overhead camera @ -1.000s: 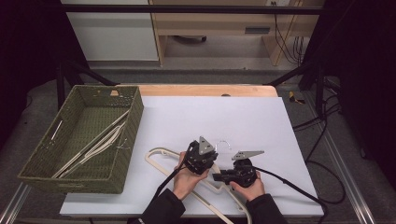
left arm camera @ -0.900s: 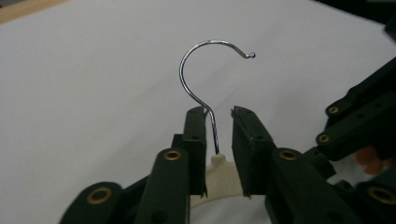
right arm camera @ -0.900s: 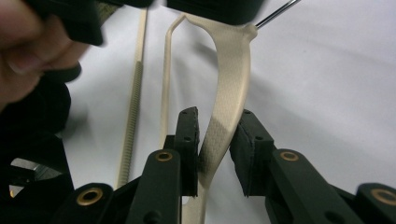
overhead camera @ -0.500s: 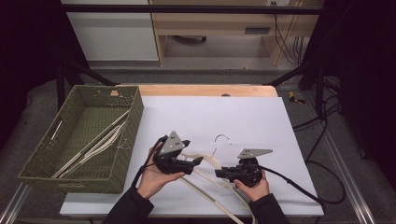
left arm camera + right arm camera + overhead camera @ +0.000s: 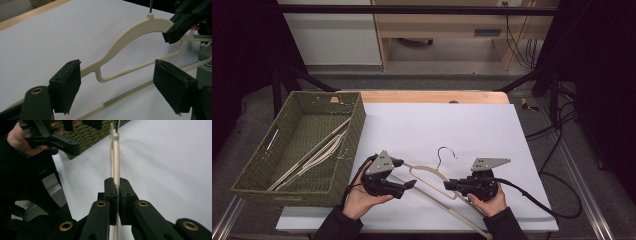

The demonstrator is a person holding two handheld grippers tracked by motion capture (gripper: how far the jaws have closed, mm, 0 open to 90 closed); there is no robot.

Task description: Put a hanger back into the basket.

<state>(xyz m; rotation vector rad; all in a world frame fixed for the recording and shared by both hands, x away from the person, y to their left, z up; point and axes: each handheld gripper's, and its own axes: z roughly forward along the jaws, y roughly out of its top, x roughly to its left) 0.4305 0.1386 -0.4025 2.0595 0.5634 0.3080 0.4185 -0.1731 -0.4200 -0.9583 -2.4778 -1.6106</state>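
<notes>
One cream hanger (image 5: 428, 170) low in the middle of the high view, over the white sheet (image 5: 452, 120), pinched near its neck between the pressed-together pads of the right gripper (image 5: 448, 185), just closed onto it. Left gripper (image 5: 406, 173) at its lower left, jaws spread wide and just been opening, clamping nothing, hanger arm just ahead of them. Risks: a single grip close to the hook, so likely swinging or twisting loose; possible snagging on what looks like a second hanger (image 5: 467, 217) underneath. Green woven basket (image 5: 358, 125) at left, more hangers (image 5: 312, 157) inside, its near wall blocking any low sweep leftward.
</notes>
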